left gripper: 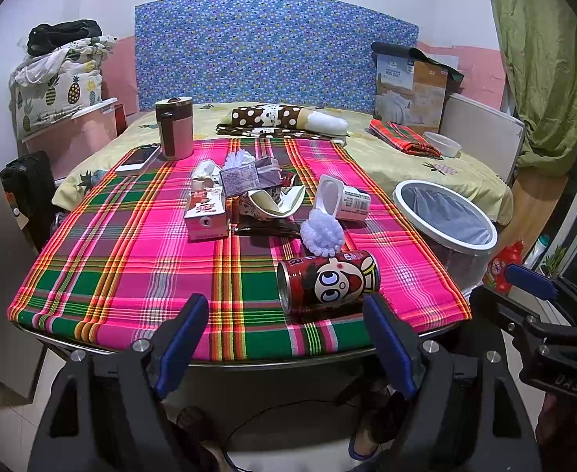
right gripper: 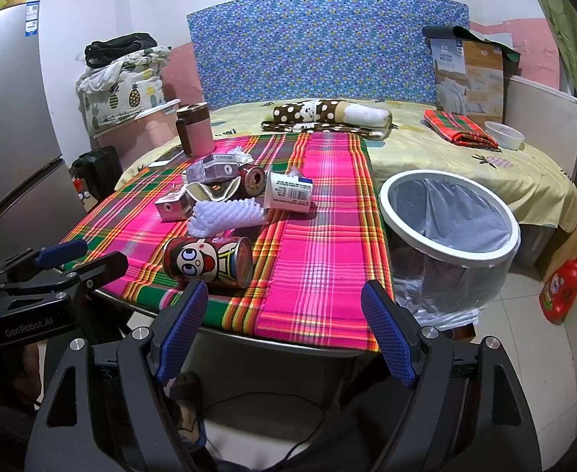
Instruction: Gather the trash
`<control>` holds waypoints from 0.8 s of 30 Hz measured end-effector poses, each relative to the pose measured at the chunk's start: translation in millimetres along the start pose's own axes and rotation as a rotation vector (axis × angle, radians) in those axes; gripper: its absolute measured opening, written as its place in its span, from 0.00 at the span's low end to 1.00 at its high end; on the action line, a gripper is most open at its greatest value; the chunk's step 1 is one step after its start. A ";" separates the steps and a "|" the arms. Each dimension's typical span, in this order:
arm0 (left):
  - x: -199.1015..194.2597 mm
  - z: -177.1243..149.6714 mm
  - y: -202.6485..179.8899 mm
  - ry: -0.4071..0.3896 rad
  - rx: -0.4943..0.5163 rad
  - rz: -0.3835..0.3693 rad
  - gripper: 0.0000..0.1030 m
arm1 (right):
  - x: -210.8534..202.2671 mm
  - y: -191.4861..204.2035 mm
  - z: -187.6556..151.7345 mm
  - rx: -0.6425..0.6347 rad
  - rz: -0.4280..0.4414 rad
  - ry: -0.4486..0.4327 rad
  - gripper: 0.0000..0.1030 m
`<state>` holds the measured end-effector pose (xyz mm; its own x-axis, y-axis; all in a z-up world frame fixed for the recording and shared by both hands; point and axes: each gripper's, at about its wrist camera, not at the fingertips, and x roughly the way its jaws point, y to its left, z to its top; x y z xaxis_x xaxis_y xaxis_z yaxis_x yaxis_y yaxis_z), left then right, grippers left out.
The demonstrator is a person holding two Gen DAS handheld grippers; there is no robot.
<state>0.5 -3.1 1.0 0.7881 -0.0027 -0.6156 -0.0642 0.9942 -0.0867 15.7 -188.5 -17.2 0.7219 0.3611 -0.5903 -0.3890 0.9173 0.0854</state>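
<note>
A small bedroom holds a counter (left gripper: 131, 275) with a bright pink and green checked cloth, pushed up against a bed (left gripper: 406, 161) with a yellow sheet. On the cloth sits a pile of trash. A red can (left gripper: 327, 281) lies on its side near the front edge. Behind it are a white foam net (left gripper: 321, 234), a tipped white cup (left gripper: 343, 200), a small pink carton (left gripper: 205, 214) and some torn wrappers (left gripper: 249, 181). A pink mug (left gripper: 174, 128) and a phone (left gripper: 138, 158) stand at the far left corner, apart from the pile.

The bin (right gripper: 449, 216) with a white rim stands on the floor just beside the right edge of the counter. Its clear bag looks empty, so the job has likely not started. All the trash is still on the cloth.

The left hand-held gripper (left gripper: 286, 338) is spread wide and holds nothing. It hangs in front of the counter edge, near the can. The right hand-held gripper (right gripper: 284, 330) is spread wide too, and empty.

There is bare cloth around the can, so it should be easy to reach. The can is round and near the edge, so it could roll off. The way from the can to the bin looks clear.
</note>
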 end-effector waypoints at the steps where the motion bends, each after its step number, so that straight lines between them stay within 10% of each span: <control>1: -0.2 -0.2 0.2 -0.001 0.000 0.000 0.80 | 0.1 0.1 -0.1 0.000 0.000 0.000 0.79; 24: 1.1 0.9 -0.7 0.000 -0.001 -0.001 0.80 | -0.3 -1.5 1.0 0.001 0.001 0.002 0.79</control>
<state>2.0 -3.6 1.0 0.7879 -0.0040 -0.6158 -0.0637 0.9941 -0.0879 16.7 -189.8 -16.4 0.7204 0.3615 -0.5918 -0.3887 0.9172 0.0871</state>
